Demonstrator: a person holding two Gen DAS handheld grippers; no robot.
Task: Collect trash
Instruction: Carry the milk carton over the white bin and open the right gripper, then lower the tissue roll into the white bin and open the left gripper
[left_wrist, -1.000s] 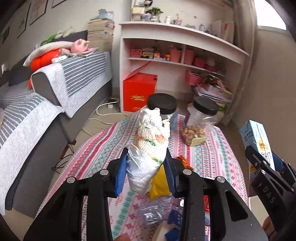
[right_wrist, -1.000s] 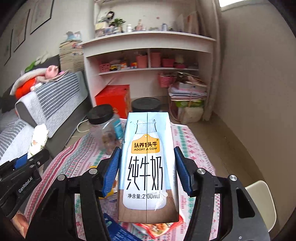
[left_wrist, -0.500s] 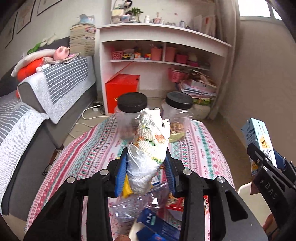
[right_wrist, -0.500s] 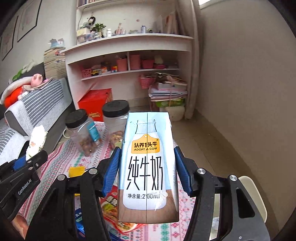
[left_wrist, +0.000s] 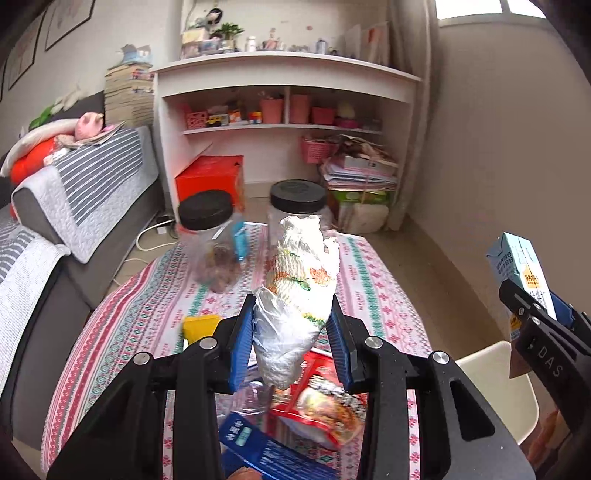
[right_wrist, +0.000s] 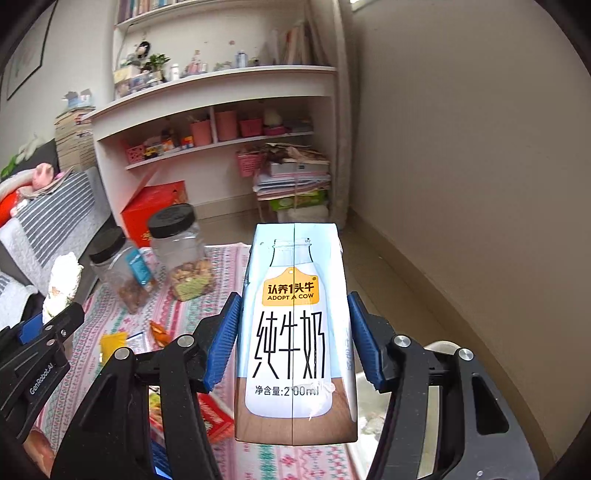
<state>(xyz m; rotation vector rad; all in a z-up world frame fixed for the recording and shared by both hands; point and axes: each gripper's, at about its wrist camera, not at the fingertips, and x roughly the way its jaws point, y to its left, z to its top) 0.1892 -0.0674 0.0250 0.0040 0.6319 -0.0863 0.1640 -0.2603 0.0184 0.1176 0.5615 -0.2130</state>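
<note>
Jars (left_wrist: 207, 240) farther left than before

Living rm corner, daylight
White shelf unit (left_wrist: 284, 74) on back wall, grey striped sofa (left_wrist: 92, 192) at left, window (left_wrist: 484, 9) top right, beige wall (right_wrist: 480, 147) at right.

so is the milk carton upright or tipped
Upright: the milk carton stands vertical between the right gripper pads, its print reading level, top upward.
</note>
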